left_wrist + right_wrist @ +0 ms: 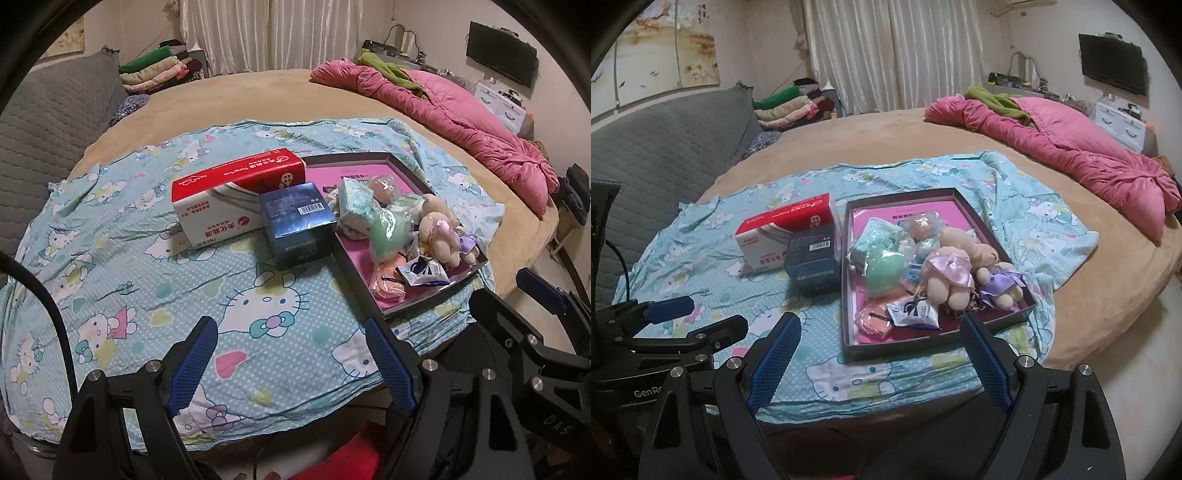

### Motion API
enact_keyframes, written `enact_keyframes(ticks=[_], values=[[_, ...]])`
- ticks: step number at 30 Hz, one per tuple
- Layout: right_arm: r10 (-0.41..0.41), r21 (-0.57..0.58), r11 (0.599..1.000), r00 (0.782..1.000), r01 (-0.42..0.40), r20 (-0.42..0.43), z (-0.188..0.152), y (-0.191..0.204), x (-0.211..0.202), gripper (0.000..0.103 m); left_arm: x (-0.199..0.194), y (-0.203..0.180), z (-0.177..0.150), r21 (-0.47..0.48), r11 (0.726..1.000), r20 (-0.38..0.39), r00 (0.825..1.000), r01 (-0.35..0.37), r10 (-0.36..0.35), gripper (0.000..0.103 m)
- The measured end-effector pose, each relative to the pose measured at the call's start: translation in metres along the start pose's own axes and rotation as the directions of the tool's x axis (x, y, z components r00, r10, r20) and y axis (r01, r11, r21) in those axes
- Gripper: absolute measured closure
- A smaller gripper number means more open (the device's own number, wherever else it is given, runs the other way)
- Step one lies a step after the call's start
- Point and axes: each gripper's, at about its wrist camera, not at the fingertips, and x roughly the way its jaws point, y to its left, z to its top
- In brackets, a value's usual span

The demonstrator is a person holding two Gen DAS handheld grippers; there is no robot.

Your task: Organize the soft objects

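Both the left gripper (pixel 291 363) and right gripper (pixel 881 360) are held open and empty. The soft toys (pixel 955 273) are piled in the tray (pixel 849 345); a neighbouring piece, perhaps the slippery wrapped packet (pixel 916 314), could be dragged out with them.

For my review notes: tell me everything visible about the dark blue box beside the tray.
The dark blue box is a glossy cardboard cube with a white barcode label and small print on top. It looks closed and stands upright on the cartoon-cat sheet, between the red and white tissue box and the tray, close against both.
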Motion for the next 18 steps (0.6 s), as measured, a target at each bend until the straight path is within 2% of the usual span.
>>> enact_keyframes(ticks=[18], values=[[0.004,0.001,1.000,1.000,-0.004,-0.012,-0.0020,-0.0003,0.0042,0.014,0.0024,0.0037,0.0003,-0.009,1.000,-0.010,1.000,-0.009,0.009,0.021]])
